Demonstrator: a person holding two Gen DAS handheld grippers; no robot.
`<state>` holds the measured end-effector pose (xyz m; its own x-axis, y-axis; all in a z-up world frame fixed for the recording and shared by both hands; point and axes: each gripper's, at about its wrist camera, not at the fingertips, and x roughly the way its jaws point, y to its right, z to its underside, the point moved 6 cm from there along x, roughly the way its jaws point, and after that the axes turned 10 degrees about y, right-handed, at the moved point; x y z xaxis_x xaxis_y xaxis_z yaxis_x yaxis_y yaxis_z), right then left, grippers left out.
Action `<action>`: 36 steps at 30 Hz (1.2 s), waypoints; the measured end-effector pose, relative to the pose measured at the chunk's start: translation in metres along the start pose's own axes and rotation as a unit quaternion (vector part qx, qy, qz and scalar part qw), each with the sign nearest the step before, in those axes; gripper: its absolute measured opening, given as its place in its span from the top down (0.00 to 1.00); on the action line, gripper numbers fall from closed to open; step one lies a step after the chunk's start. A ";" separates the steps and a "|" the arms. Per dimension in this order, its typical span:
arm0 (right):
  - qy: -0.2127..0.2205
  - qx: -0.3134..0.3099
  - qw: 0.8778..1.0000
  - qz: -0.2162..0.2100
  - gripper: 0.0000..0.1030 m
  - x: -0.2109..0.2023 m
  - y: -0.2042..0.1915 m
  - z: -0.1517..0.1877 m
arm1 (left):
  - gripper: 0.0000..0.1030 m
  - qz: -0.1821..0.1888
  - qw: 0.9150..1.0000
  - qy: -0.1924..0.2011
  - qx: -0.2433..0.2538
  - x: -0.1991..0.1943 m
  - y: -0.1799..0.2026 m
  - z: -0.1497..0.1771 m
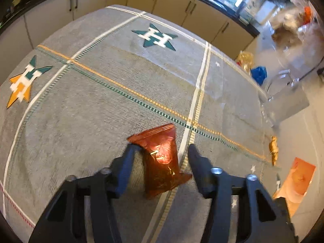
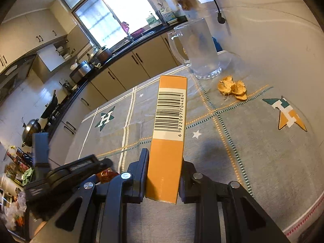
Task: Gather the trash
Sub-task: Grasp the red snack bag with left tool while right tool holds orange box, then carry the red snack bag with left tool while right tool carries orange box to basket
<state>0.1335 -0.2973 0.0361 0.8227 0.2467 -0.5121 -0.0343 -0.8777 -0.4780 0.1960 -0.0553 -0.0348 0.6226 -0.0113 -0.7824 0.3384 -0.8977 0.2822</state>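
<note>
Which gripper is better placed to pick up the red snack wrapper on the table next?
The left gripper. It is open, and the red snack wrapper lies between its fingers on the tablecloth. The right gripper is already shut on the orange box.

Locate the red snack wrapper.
In the left wrist view, the red snack wrapper lies on the tablecloth between the open left hand-held gripper fingers.

Far right in the left wrist view, the clutter by the wall is smeared beyond telling. The orange box there is cut off behind the right hand-held gripper. In the right wrist view, the left hand-held gripper hides most of the red packet.
</note>
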 end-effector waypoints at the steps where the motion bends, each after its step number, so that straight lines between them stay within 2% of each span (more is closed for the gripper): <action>1: -0.001 -0.001 1.000 -0.002 0.74 0.000 -0.001 0.000 | 0.66 -0.004 1.000 0.000 0.012 0.002 0.000 0.001; 6: -0.003 -0.018 1.000 -0.008 0.74 0.001 -0.010 0.004 | 0.71 0.005 0.997 0.006 0.073 -0.006 -0.004 0.008; 11: -0.015 -0.050 0.998 -0.019 0.74 0.007 -0.025 0.015 | 0.71 0.013 0.990 0.025 0.139 -0.034 -0.021 0.024; 15: -0.038 -0.088 0.994 -0.058 0.74 0.013 -0.051 0.034 | 0.71 0.019 0.985 0.062 0.162 -0.065 -0.041 0.030; 20: -0.057 -0.152 0.981 -0.104 0.74 0.015 -0.086 0.064 | 0.71 -0.014 0.973 0.128 0.194 -0.096 -0.068 0.032; 22: -0.057 -0.178 0.976 -0.113 0.74 0.014 -0.096 0.075 | 0.71 -0.020 0.969 0.143 0.200 -0.105 -0.076 0.034; 27: -0.057 -0.219 0.966 -0.124 0.74 0.016 -0.109 0.092 | 0.71 -0.025 0.968 0.157 0.196 -0.114 -0.095 0.036; 36: -0.054 -0.239 0.961 -0.130 0.74 0.017 -0.119 0.102 | 0.71 -0.022 0.969 0.164 0.181 -0.118 -0.114 0.037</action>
<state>0.0936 -0.1470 0.0111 0.7033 0.5025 -0.5028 0.4510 -0.8622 -0.2308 0.0580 0.0316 0.0048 0.8242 0.1180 -0.5539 0.1371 -0.9905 -0.0071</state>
